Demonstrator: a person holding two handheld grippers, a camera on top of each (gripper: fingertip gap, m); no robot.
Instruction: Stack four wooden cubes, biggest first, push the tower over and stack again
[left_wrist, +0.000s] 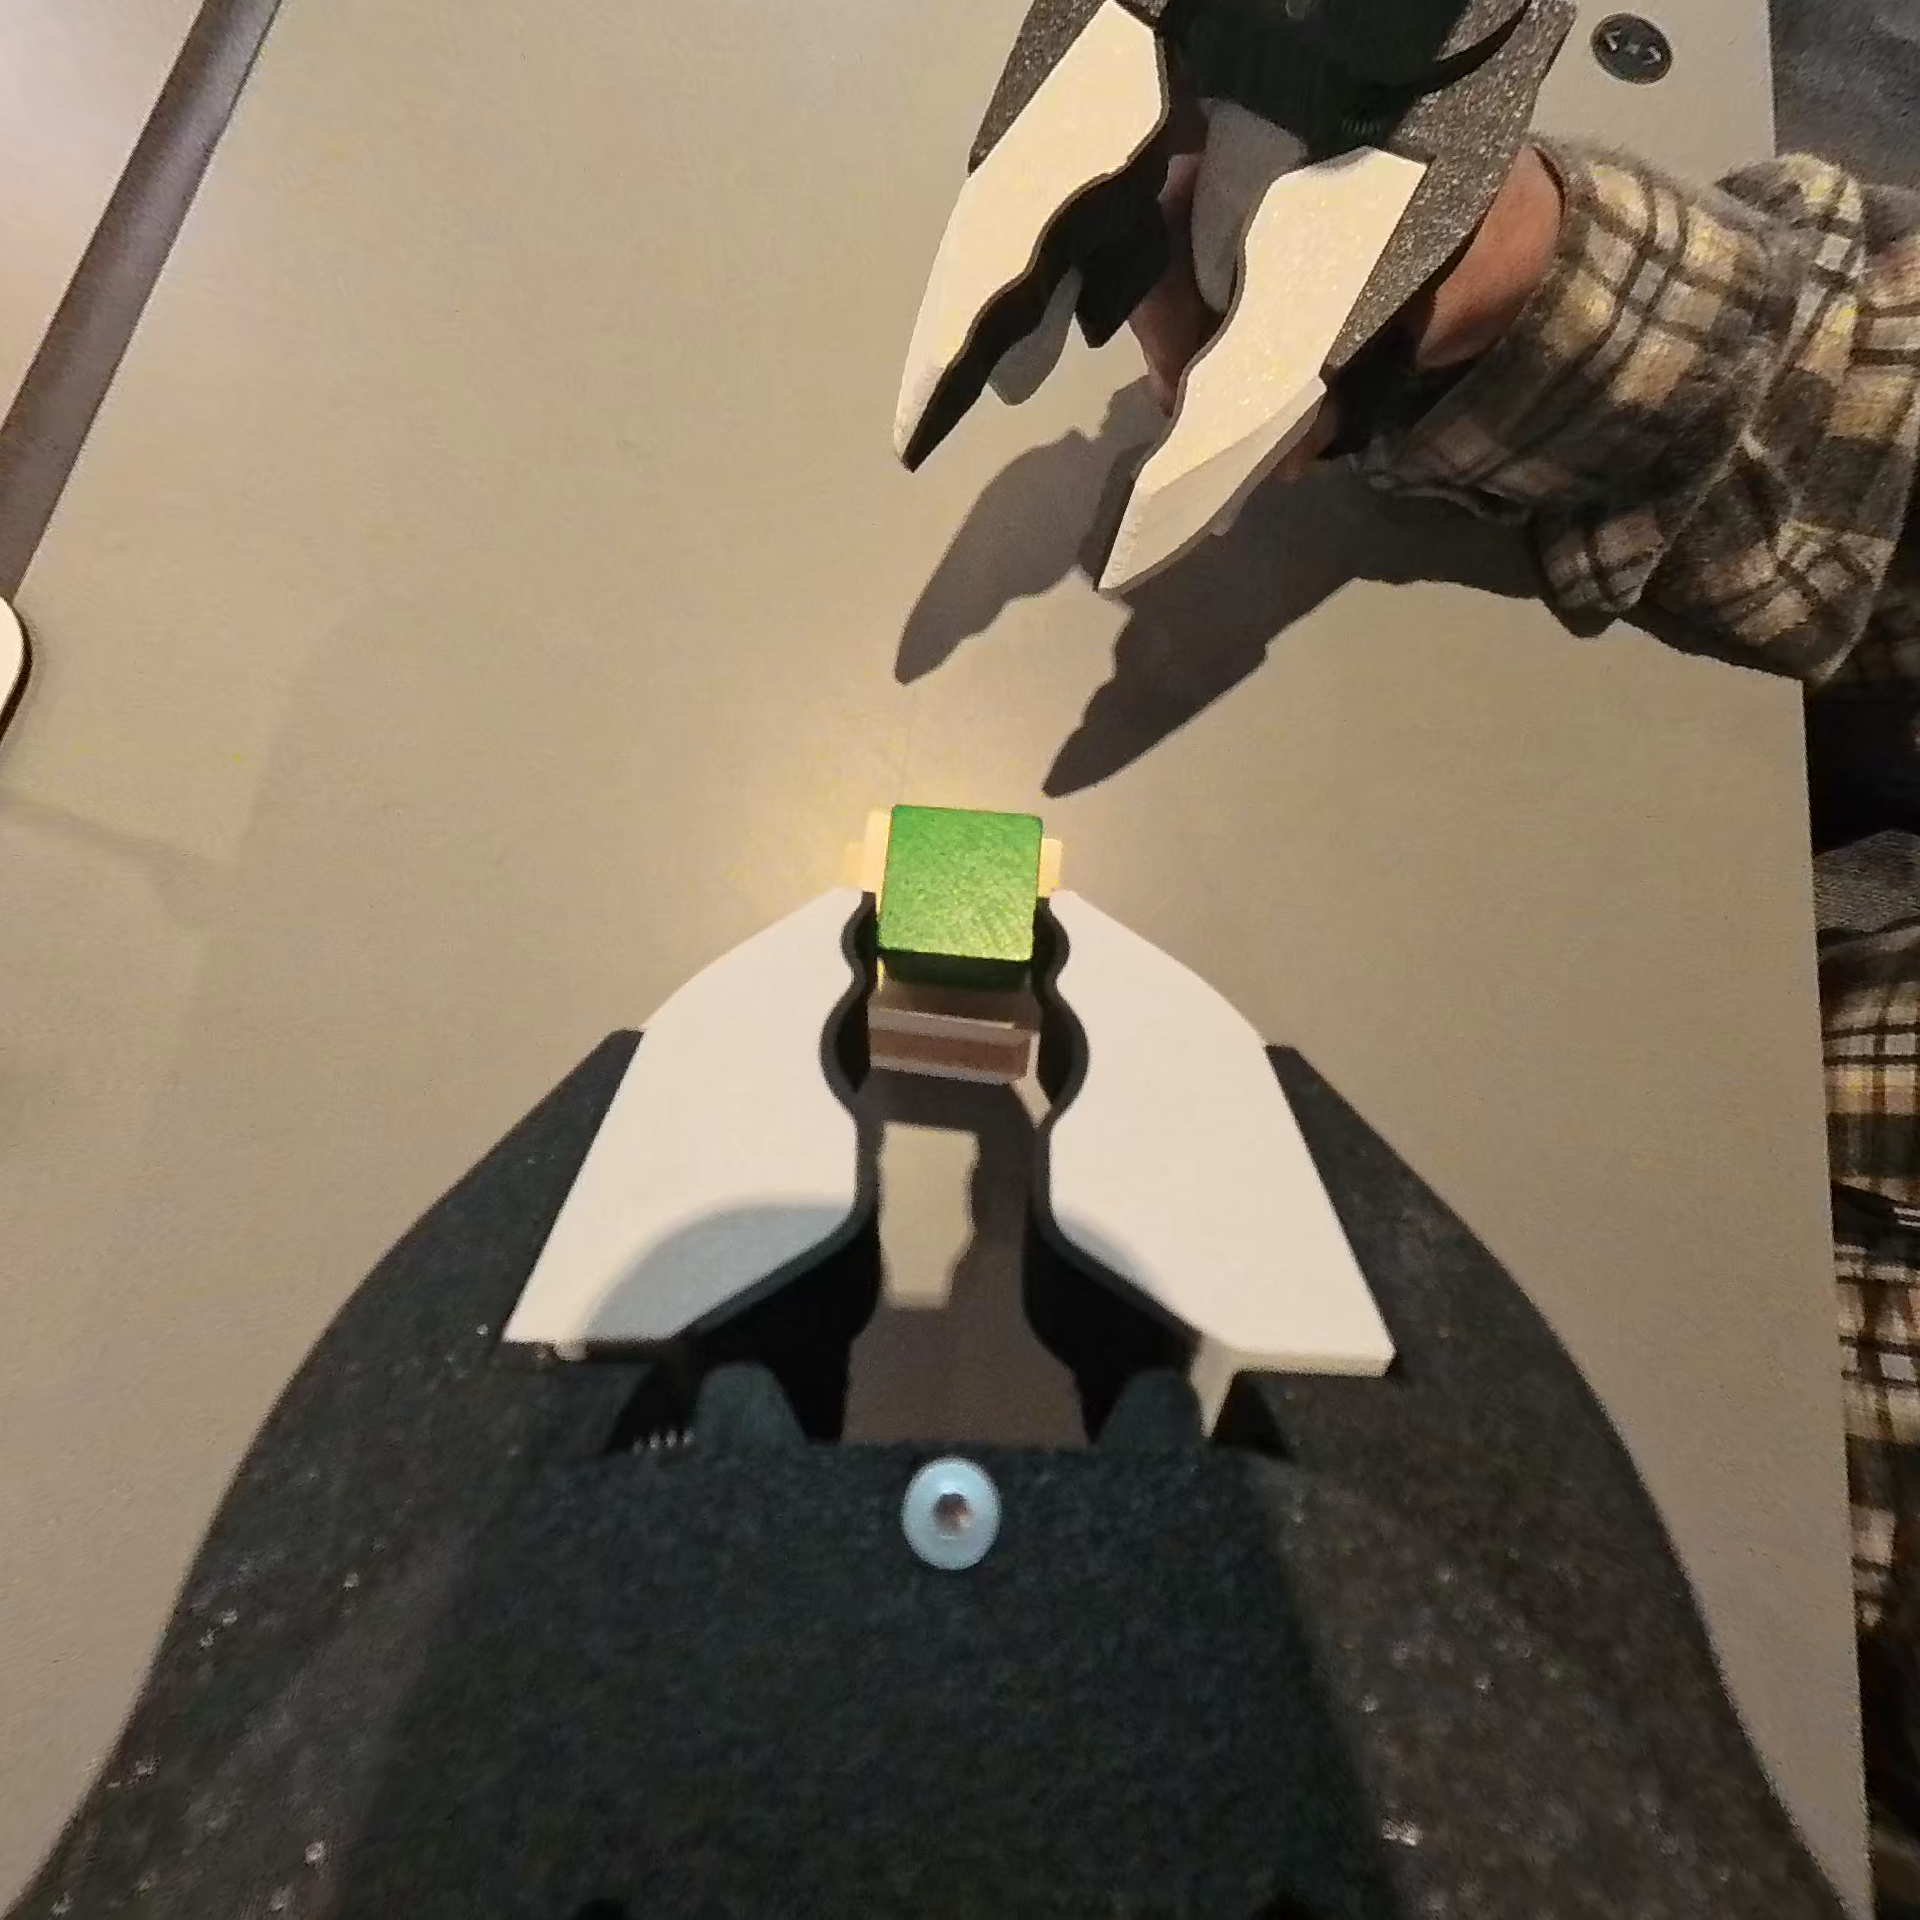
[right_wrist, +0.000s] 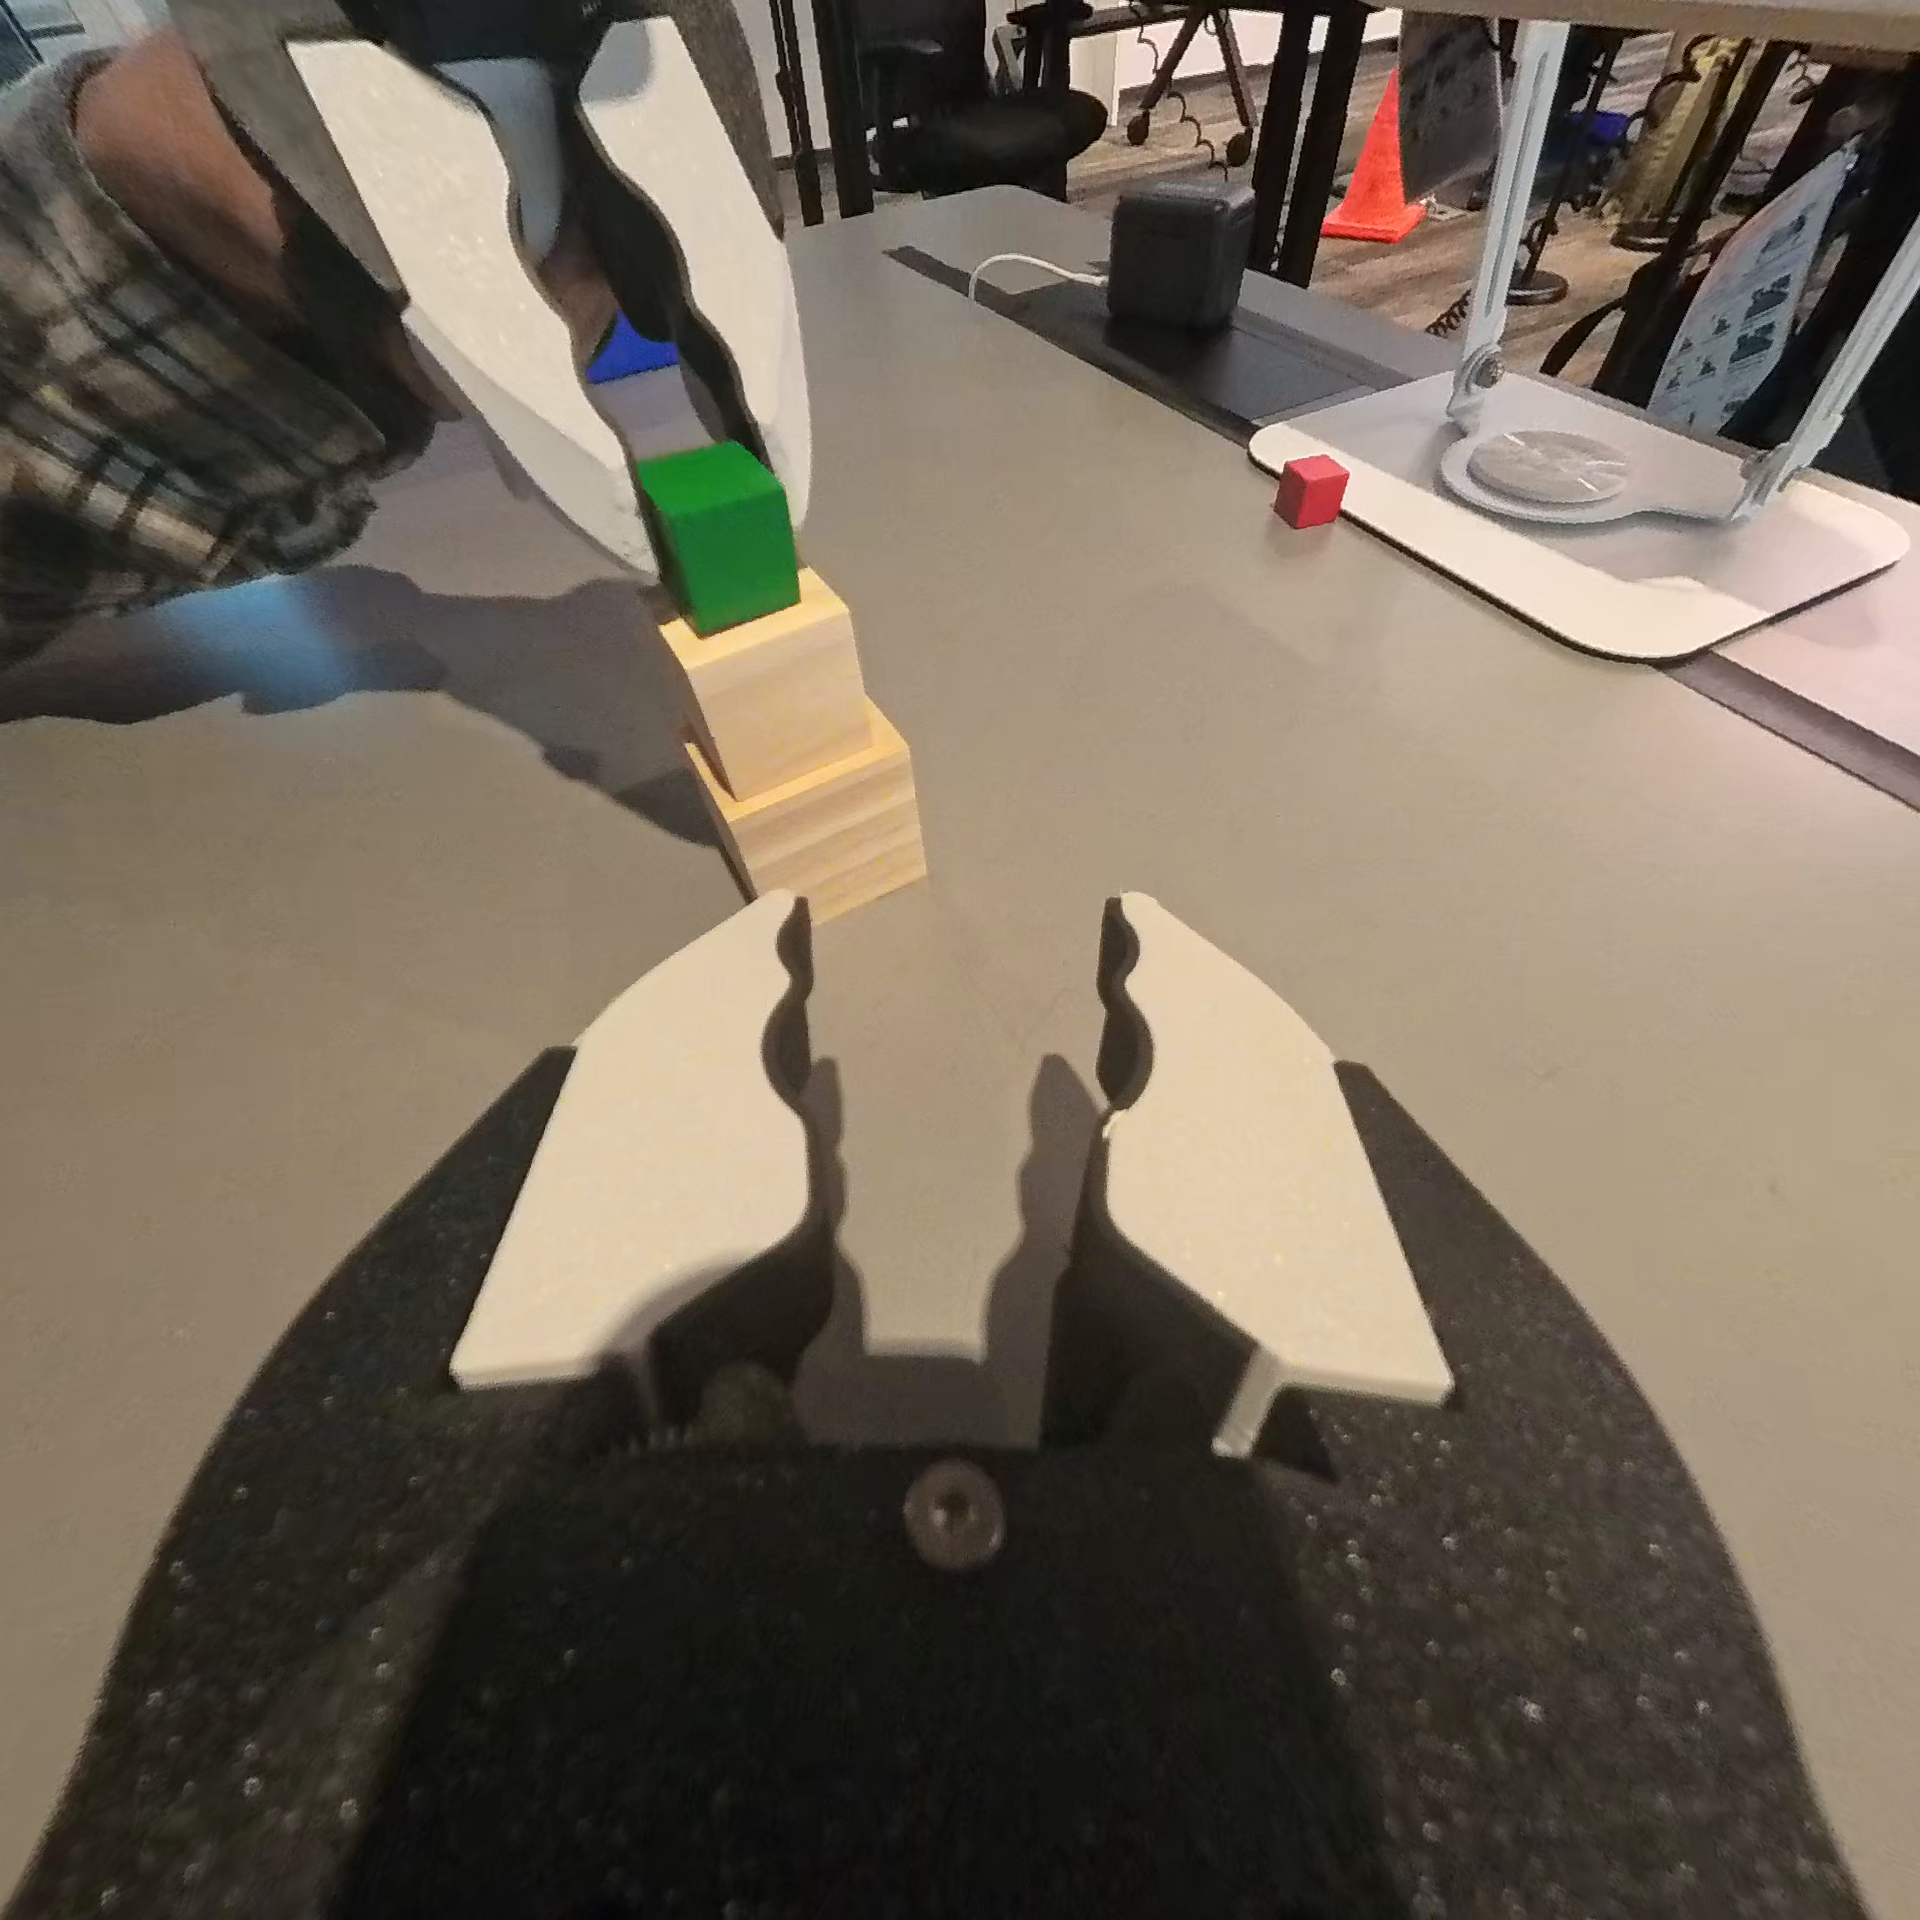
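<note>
Left gripper (left_wrist: 956, 914) pinches the rigid, light green cube (right_wrist: 719, 535) by opposite flat sides atop the two-block pine stack (right_wrist: 800, 748); right gripper (right_wrist: 954, 935) spread, empty; small red cube (right_wrist: 1311, 490) waits at two o'clock.

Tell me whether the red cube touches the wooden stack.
Apart. The right wrist view shows the red cube far off by the white base plate, bare table between it and the wooden stack.

Warm, dim indoor light over the grey table (left_wrist: 416, 623). Hard shadows of the right gripper (left_wrist: 1013, 520) fall toward six o'clock in the left wrist view, so the source sits high. The green cube (left_wrist: 958, 896) glows sharp; the near black body blurs at six o'clock. Fisheye bending stretches both views' edges, and the plaid sleeve (right_wrist: 135, 416) smears at ten o'clock.
</note>
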